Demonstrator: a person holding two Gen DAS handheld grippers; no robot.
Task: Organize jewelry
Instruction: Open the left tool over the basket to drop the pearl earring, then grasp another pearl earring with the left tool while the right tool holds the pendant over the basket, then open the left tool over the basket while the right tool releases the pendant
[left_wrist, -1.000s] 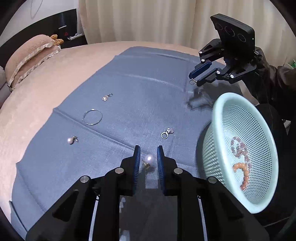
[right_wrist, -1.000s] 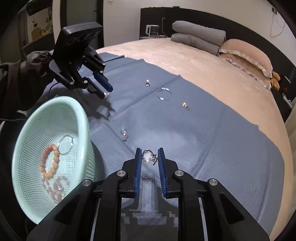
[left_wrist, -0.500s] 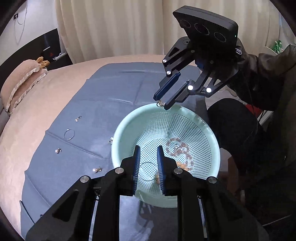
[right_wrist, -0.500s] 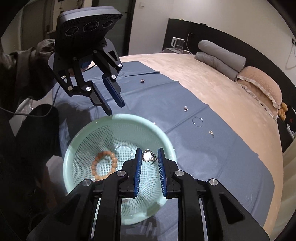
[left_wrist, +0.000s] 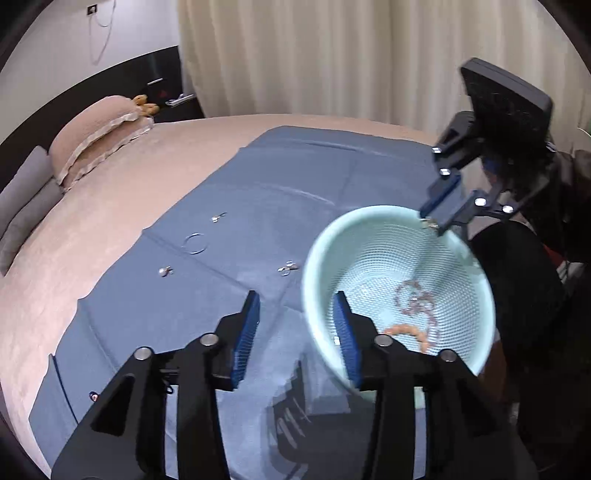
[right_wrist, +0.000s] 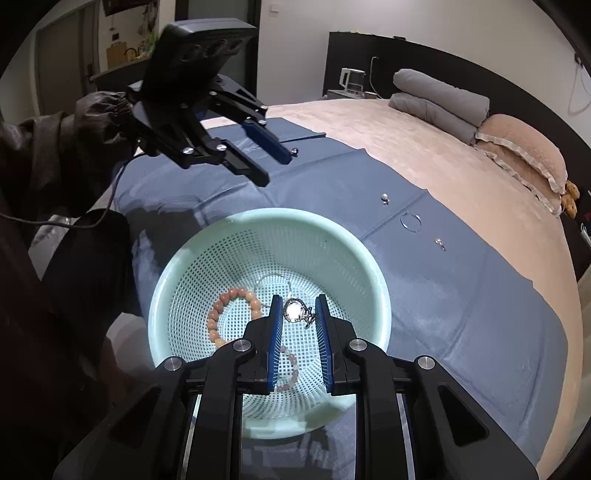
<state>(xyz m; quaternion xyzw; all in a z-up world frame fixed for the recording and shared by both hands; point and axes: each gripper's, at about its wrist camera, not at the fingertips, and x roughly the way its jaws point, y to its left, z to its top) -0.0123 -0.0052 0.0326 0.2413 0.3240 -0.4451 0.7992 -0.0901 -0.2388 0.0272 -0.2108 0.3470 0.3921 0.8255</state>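
A mint mesh basket (right_wrist: 177, 273) stands at the near edge of a blue cloth (right_wrist: 461, 295) on the bed; it also shows in the left wrist view (left_wrist: 476, 266). It holds an orange bead bracelet (right_wrist: 218, 314), a pink bead bracelet (right_wrist: 291, 373) and a thin hoop. My right gripper (right_wrist: 298, 314) is shut on a silver pendant (right_wrist: 295, 309) and holds it over the basket's middle. My left gripper (left_wrist: 295, 310) is open and empty, above the cloth beside the basket's left rim. It shows at upper left in the right wrist view (right_wrist: 273, 166).
Loose pieces lie on the cloth: a thin hoop (left_wrist: 194, 243), a pearl earring (left_wrist: 164, 271), a small silver charm (left_wrist: 218, 218) and a silver clasp piece (left_wrist: 287, 267). Pillows (right_wrist: 517, 151) lie at the bed's head. The person's dark sleeves are beside the basket.
My left gripper has opened and swung left off the basket; the pearl earring it held a second ago is gone from it. My right gripper stays over the basket with the pendant.
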